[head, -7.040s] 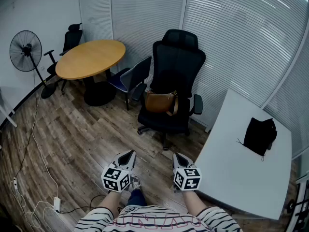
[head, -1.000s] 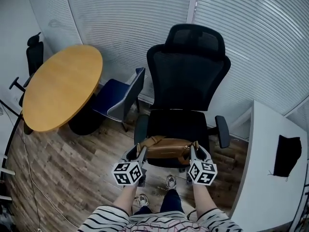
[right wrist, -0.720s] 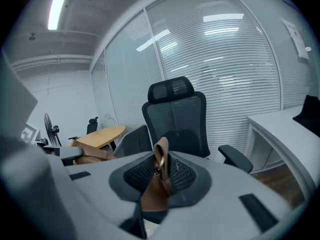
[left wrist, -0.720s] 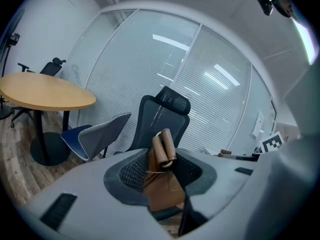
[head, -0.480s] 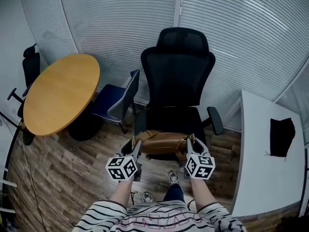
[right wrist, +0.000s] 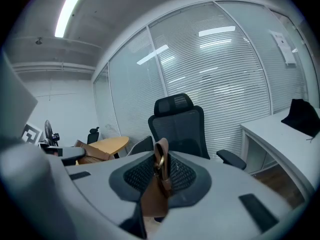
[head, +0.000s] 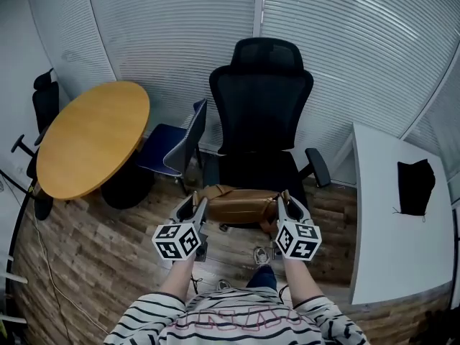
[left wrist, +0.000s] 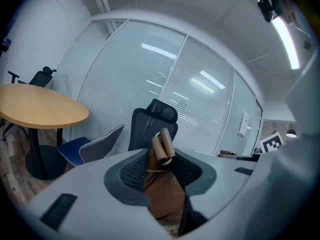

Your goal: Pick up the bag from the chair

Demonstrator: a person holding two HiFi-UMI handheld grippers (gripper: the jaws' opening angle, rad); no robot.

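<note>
Bag (head: 241, 205) of brown leather, slung level between both grippers, just in front of the seat edge of the black office chair (head: 260, 113) and above the wooden floor (head: 93, 228); impossible to say whether touching the seat. Far left, a round wooden table (head: 90, 139), and just beside it a blue chair (head: 172, 149) set against the blinds. Next along, the left gripper (head: 194, 203), clamped onto the left end of the bag. In the left gripper view, brown leather and a rolled strap end with a metal ring pinched between the dark ribbed pads (left wrist: 132, 171), jaws drawn in with only the leather between them. Further right, the right gripper (head: 284, 200), likewise closed on the bag's right end. In the right gripper view, a folded strap with a brass ring squeezed between the pads (right wrist: 184, 176). At the far right, a white desk (head: 381, 250) with a black cloth item (head: 415, 187) lying near its back edge, well apart from the bag.
</note>
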